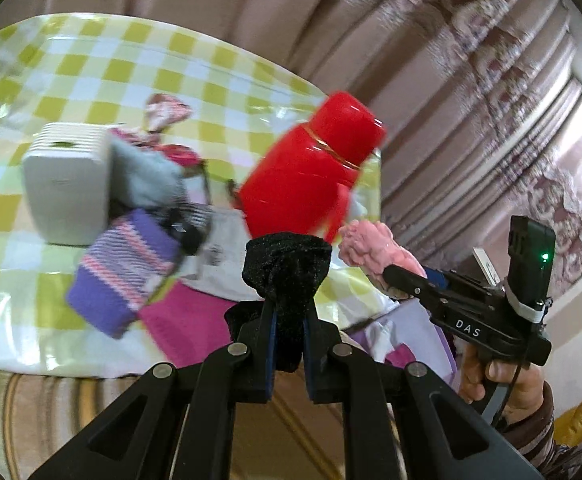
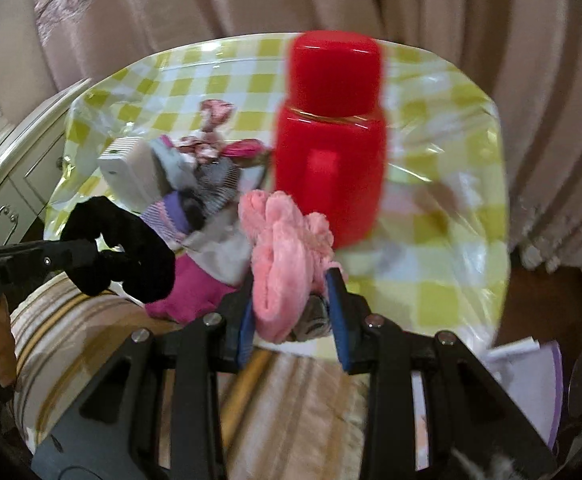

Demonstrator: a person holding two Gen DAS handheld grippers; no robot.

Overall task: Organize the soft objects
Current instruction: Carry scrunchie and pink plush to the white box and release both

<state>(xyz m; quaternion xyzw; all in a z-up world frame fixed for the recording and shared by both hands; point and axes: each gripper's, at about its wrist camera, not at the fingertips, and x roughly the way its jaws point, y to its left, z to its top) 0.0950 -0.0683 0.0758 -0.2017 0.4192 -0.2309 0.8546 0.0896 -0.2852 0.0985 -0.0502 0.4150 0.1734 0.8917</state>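
The black scrunchie (image 1: 287, 264) is sitting pinched between the fingers of the left gripper (image 1: 290, 320), which are closing tight on it; its gathered loop is bulging up and forward past the fingertips, long axis running along the fingers, held above the near edge of the table. From the right wrist view the same scrunchie (image 2: 123, 248) is hanging as an open ring at the left gripper's tip. The right gripper (image 2: 291, 300) is clamping a pink fluffy scrunchie (image 2: 283, 256), jaws partly closed around its thick folds, the bundle standing up out of the fingers and leaning toward the table. Just beyond it a red thermos (image 2: 331, 140) is standing upright on the yellow-checked tablecloth (image 2: 431, 272). To the left a heap of soft items is lying together: a purple striped sock (image 1: 127, 264), a magenta cloth (image 1: 187, 320), and a grey sock (image 1: 147, 176) leaning against a white box (image 1: 67, 184). A floral scrunchie (image 2: 215, 114) is lying farther back.
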